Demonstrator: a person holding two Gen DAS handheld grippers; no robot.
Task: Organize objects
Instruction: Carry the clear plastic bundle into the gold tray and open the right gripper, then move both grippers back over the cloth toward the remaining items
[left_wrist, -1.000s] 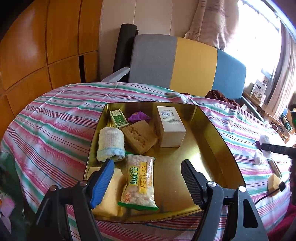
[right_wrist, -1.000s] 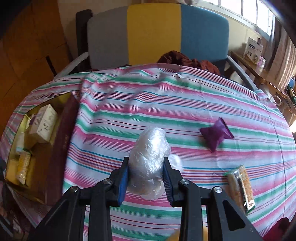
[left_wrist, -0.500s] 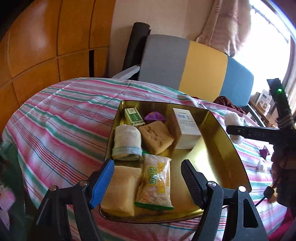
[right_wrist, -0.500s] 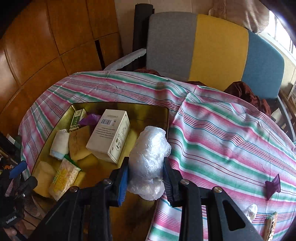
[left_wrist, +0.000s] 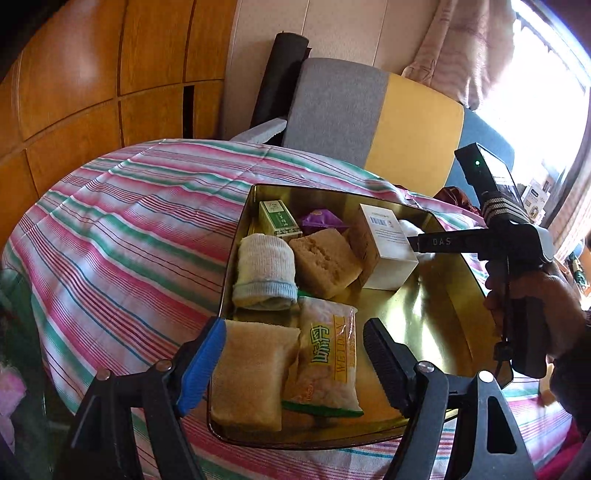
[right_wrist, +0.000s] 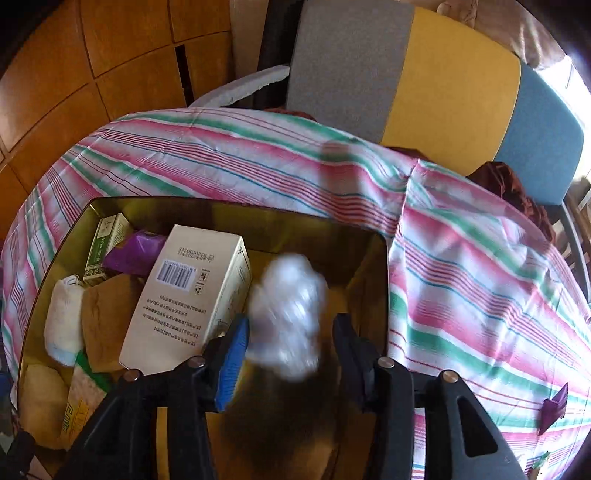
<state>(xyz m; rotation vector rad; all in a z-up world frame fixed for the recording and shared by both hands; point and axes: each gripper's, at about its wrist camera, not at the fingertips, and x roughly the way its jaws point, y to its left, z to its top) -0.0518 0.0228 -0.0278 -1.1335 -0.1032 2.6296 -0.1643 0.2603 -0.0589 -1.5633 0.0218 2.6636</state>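
A gold metal tray (left_wrist: 436, 321) (right_wrist: 362, 280) lies on the striped tablecloth. It holds a white box (left_wrist: 386, 247) (right_wrist: 192, 291), a rolled sock (left_wrist: 264, 273), a sponge-like cake (left_wrist: 323, 260), a WEIDAN snack packet (left_wrist: 325, 354), a wrapped bread (left_wrist: 247, 373), a green box (left_wrist: 279, 218) and a purple wrapper (left_wrist: 319, 219). My right gripper (right_wrist: 290, 358) is open above the tray's right part; a crumpled clear plastic ball (right_wrist: 288, 317), blurred, sits loose between its fingers beside the white box. My left gripper (left_wrist: 295, 365) is open and empty at the tray's near edge.
A grey, yellow and blue chair back (left_wrist: 373, 125) stands behind the table. Wooden panels (left_wrist: 92, 74) line the left wall. A purple wrapper (right_wrist: 554, 406) lies on the cloth at the right. A hand holding the right gripper's handle (left_wrist: 524, 295) reaches over the tray's right side.
My right gripper carried the plastic ball from the cloth over the tray, then opened; the ball is now loose and blurred. My left gripper drew slightly back and stayed open.
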